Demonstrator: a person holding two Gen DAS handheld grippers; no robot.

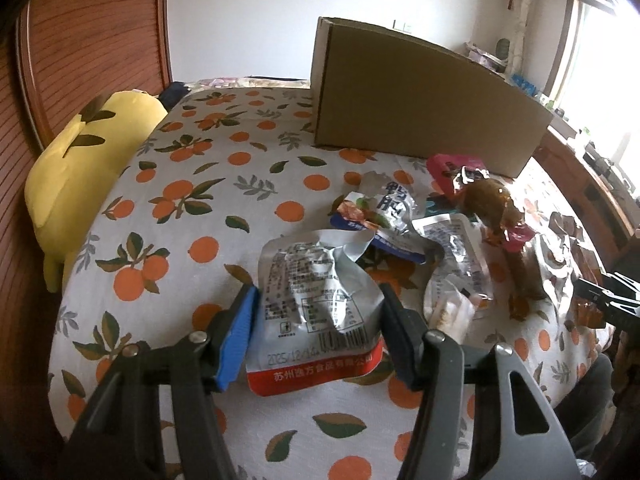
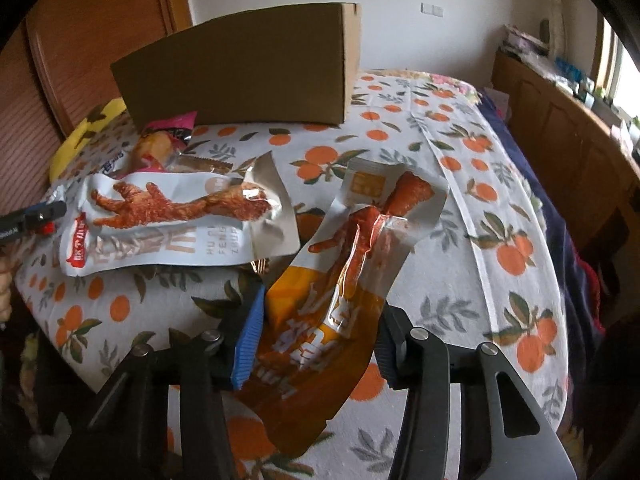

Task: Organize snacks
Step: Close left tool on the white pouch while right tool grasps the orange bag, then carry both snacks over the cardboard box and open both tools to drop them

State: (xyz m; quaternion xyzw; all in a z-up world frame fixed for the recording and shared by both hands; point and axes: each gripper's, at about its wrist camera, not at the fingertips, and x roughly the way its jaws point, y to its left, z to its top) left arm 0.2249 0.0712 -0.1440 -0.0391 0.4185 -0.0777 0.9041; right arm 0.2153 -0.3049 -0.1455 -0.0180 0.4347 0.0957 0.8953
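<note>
Bed: orange-print sheet (image 1: pixel 224 200) fills both views, wood panelling at upper left, window at far right.
Silver packet: my left gripper (image 1: pixel 318 328) has its fingers on both side edges of the silver packet (image 1: pixel 312 292), low centre of the left view; I judge it gripped, packet on the sheet.
Orange packet: my right gripper (image 2: pixel 320 340) is half closed around the orange packet (image 2: pixel 332 280), low centre of the right view; blue pad at its left edge, whether the dark finger touches I cannot tell.
Other snacks: white chicken-foot packet (image 2: pixel 176 224) at left, pink packet (image 2: pixel 176 128) by the box, more wrappers (image 1: pixel 452 240) loose at centre right of the left view.
Box: cardboard box (image 1: pixel 420 112) stands at the top; its inside is hidden.
Progress: early, I judge; most snacks are scattered, none visibly sorted.
</note>
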